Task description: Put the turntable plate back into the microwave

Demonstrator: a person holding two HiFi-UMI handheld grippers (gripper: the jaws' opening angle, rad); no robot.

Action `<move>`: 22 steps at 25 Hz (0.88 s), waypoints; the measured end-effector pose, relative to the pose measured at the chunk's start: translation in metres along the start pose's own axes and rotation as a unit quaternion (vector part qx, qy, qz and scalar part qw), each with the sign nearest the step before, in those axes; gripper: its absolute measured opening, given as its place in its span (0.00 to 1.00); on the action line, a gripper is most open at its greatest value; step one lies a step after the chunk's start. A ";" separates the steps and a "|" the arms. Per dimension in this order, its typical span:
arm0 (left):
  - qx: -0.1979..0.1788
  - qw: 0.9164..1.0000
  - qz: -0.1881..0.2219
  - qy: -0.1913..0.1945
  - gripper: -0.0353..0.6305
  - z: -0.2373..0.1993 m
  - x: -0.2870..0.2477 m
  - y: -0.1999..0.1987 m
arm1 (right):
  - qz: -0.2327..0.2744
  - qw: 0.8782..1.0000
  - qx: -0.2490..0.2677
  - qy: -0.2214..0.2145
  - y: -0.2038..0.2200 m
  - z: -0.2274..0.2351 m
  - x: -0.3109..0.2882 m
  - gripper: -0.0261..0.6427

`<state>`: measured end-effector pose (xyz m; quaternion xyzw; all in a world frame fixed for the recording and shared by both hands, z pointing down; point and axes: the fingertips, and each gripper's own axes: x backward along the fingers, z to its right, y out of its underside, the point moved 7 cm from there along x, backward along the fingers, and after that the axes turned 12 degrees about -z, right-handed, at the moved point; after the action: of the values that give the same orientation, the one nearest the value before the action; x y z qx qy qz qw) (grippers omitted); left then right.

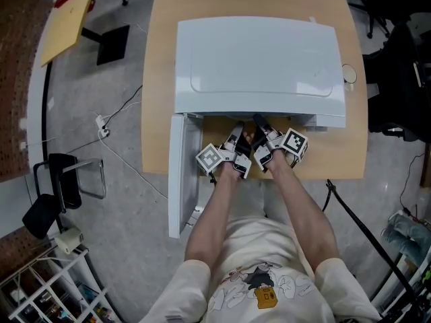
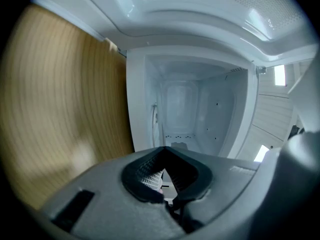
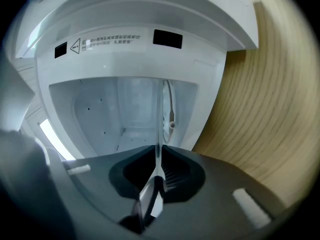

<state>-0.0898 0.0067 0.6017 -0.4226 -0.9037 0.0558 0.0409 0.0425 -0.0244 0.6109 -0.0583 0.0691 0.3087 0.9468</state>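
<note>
a light wooden table (image 1: 161, 79) stands on a grey floor (image 1: 121, 200). a white microwave (image 1: 259, 62) sits on it, its door (image 1: 176, 173) swung open past the front edge.

Both forearms (image 1: 219, 204) are stretched forward, side by side, toward the open front of the microwave (image 1: 259, 62). The left gripper (image 1: 238, 126) is held level, its jaws pressed together. The right gripper (image 1: 259, 120) is tipped slightly downward, its jaws closed on the turntable plate (image 3: 159, 134).
</note>
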 end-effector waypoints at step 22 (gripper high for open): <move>-0.017 0.998 0.013 -0.063 0.06 -0.013 -0.002 -0.014 | 0.027 0.997 -0.045 0.061 -0.013 -0.018 -0.018 0.28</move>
<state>-0.0980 -0.0032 0.6164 -0.4306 -0.8997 0.0673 -0.0241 0.0339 -0.0480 0.5972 -0.1175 0.1148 0.3327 0.9286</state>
